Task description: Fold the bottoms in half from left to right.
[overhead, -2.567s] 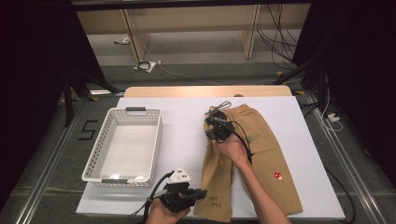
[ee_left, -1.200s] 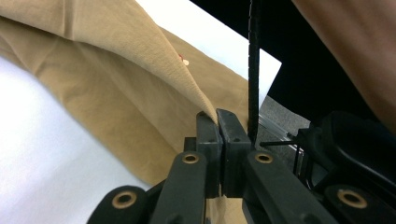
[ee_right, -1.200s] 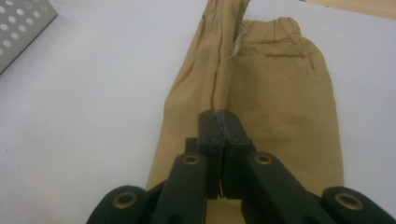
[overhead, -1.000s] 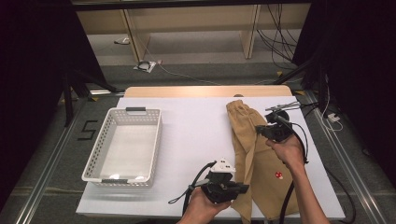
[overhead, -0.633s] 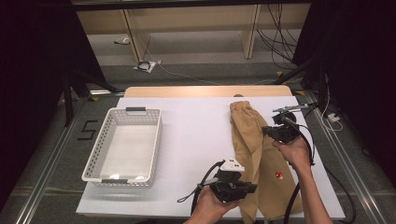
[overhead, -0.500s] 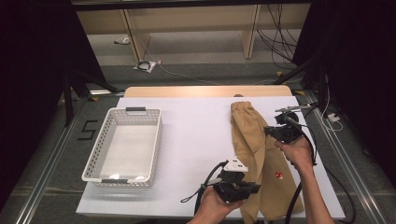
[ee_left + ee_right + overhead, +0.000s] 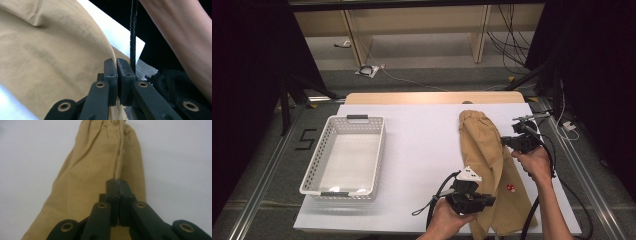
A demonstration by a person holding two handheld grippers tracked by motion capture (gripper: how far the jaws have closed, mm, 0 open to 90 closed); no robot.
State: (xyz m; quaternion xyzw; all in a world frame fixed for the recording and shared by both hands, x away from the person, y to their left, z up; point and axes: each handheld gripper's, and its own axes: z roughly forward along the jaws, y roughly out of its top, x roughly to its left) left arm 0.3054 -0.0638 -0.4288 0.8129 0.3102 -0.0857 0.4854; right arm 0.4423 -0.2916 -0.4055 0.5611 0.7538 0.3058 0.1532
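Observation:
Tan trousers (image 7: 484, 150) lie folded lengthwise on the right part of the white table (image 7: 422, 140), waistband at the far end and a small red patch (image 7: 511, 188) near the hems. At the front edge, my left gripper (image 7: 486, 200) is shut on the trousers' lower edge, and the cloth (image 7: 55, 50) runs into the jaw tips of the left gripper (image 7: 116, 62). My right gripper (image 7: 507, 142) is at the trousers' right side, higher up. There the right gripper (image 7: 117, 182) is shut on the fold edge of the trousers (image 7: 100, 157).
An empty white slotted basket (image 7: 381, 150) stands on the left part of the table. The table's right edge and a metal rail (image 7: 582, 180) run close beside the right hand. A black cable (image 7: 132, 37) and a forearm (image 7: 180, 32) cross the left gripper view.
Earlier the trousers lay spread with both legs apart; now one leg is folded over the other. Both grippers have carried the cloth to the right and moved slightly further right over the last second.

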